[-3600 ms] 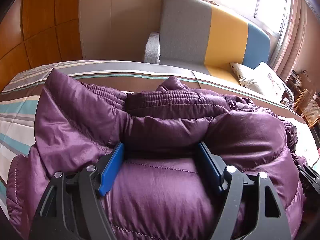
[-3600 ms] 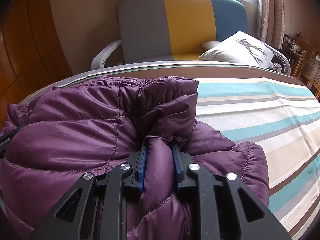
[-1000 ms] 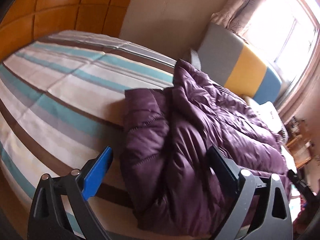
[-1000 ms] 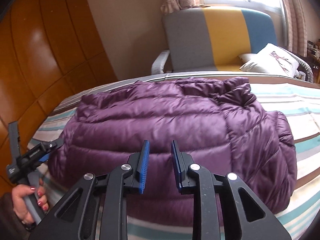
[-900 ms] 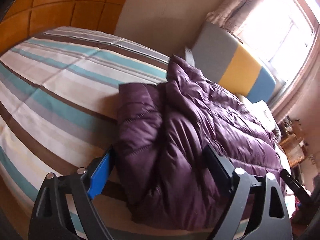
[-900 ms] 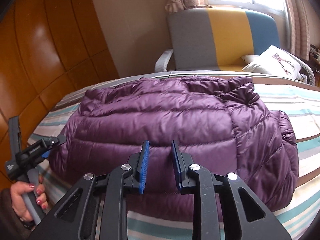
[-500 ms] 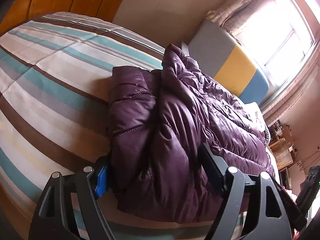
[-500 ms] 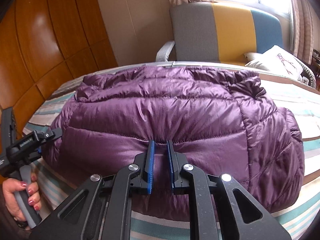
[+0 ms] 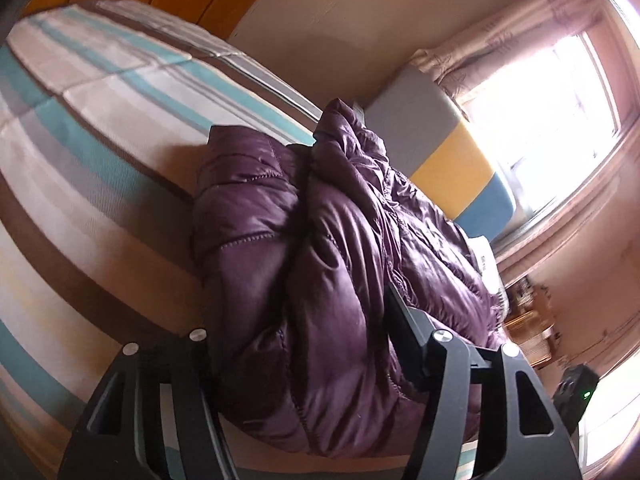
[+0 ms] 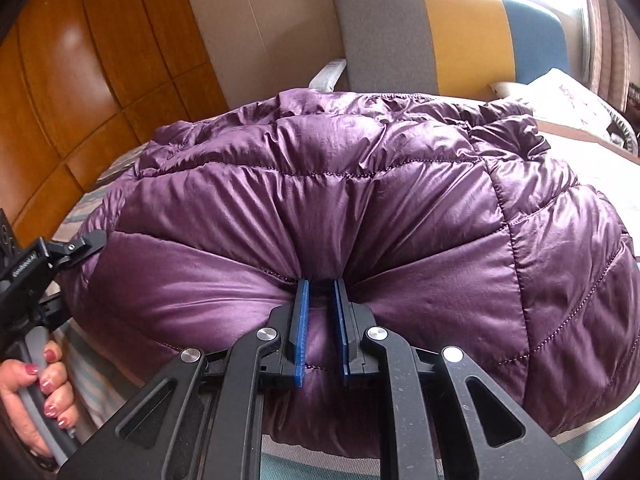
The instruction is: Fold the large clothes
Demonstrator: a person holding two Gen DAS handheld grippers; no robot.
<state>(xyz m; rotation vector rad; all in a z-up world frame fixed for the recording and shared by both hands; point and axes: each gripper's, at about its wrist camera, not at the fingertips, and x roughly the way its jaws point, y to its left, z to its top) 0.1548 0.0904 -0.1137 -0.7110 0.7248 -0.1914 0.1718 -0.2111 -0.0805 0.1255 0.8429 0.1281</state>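
A purple puffer jacket point(image 10: 380, 200) lies folded in a thick bundle on the striped bed point(image 9: 80, 128). My right gripper point(image 10: 320, 288) is shut on a pinched fold of the jacket at its near edge. My left gripper point(image 9: 296, 320) straddles the left end of the jacket point(image 9: 304, 264), with the bundle filling the space between its jaws. The jaws stand wide and its pads are hidden by the fabric, so I cannot tell whether it grips. The left gripper also shows in the right wrist view point(image 10: 86, 246), at the jacket's left end, held by a hand.
A grey, yellow and blue armchair point(image 10: 440, 36) stands beyond the bed by the window. A patterned pillow point(image 10: 568, 100) lies at the far right. Wooden wall panels point(image 10: 80, 80) run along the left. The bed's near edge is just below the jacket.
Both grippers moved in to the jacket. The right jaws closed on a fold at its near edge. The left gripper pushed over the jacket's left end, and its blue pad went out of sight.
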